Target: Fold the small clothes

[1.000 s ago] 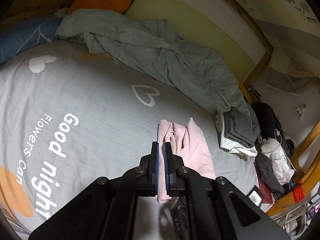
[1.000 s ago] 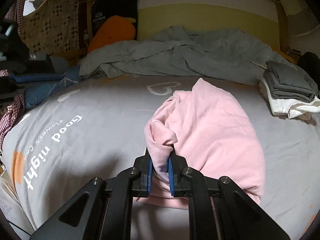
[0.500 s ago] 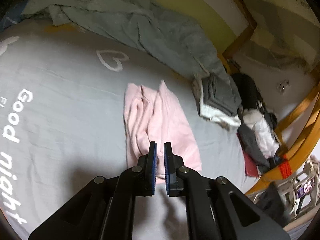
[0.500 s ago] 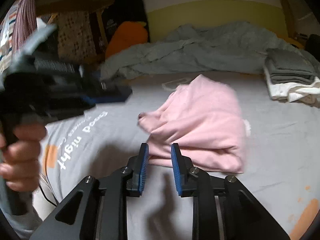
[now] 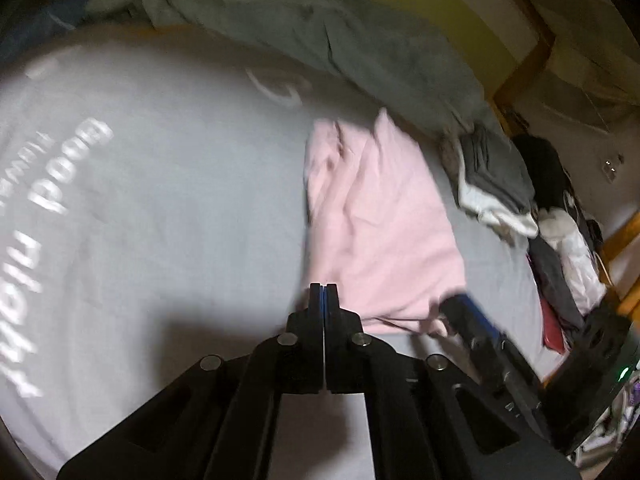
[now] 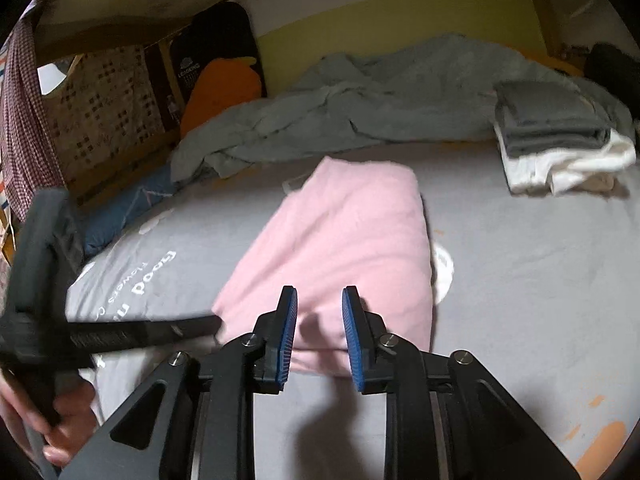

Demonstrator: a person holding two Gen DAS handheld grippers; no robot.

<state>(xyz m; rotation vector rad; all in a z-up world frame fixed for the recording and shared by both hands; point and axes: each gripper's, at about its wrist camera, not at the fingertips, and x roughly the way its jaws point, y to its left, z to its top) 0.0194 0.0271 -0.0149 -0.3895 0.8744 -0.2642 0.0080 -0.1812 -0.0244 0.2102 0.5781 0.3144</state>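
Both free of the folded pink garment [image 6: 340, 236] ahead, left hand-held gripper [image 5: 324, 292] closed empty, right hand-held gripper [image 6: 320, 312] part-open empty; likely next, stacking it.

Home bedroom: bed [image 6: 540, 280] with printed grey sheet, rumpled blanket [image 6: 400, 92], orange pillow [image 6: 220, 88], wooden headboard frame [image 5: 524, 68], stacked folded clothes [image 6: 556, 136].

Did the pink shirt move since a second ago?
Yes. The pink shirt was lifted in the right gripper; now it lies flat on the grey bedsheet, released, jaws just opened.
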